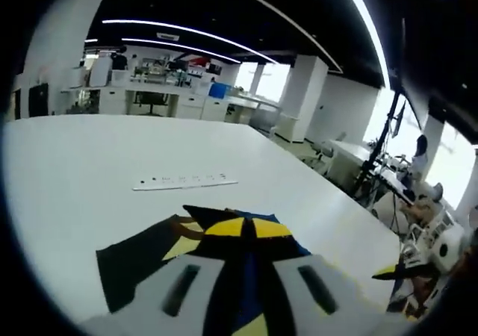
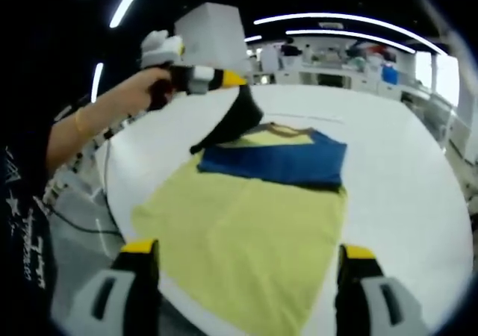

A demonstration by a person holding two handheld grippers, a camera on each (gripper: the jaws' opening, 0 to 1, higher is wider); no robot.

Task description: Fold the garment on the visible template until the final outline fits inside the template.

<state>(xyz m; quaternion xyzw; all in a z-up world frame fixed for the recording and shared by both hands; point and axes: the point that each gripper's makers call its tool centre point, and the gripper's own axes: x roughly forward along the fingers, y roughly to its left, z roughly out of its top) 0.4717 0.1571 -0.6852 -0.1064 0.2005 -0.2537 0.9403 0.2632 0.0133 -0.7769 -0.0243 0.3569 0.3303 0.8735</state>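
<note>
Ahead of the right gripper (image 2: 246, 291), whose jaws are spread wide and empty, the yellow-and-blue garment (image 2: 254, 216) is laid on the white table (image 2: 396, 172). Its black sleeve (image 2: 231, 119) is clamped and lifted by the left gripper (image 2: 224, 78).

Near hem of the garment (image 2: 246, 239) hid behind the right gripper (image 2: 246, 276) fingers, left gripper (image 2: 224, 78) jaw tips buried in lifted black sleeve, marks on the white strip (image 1: 185, 181) too small to read
</note>
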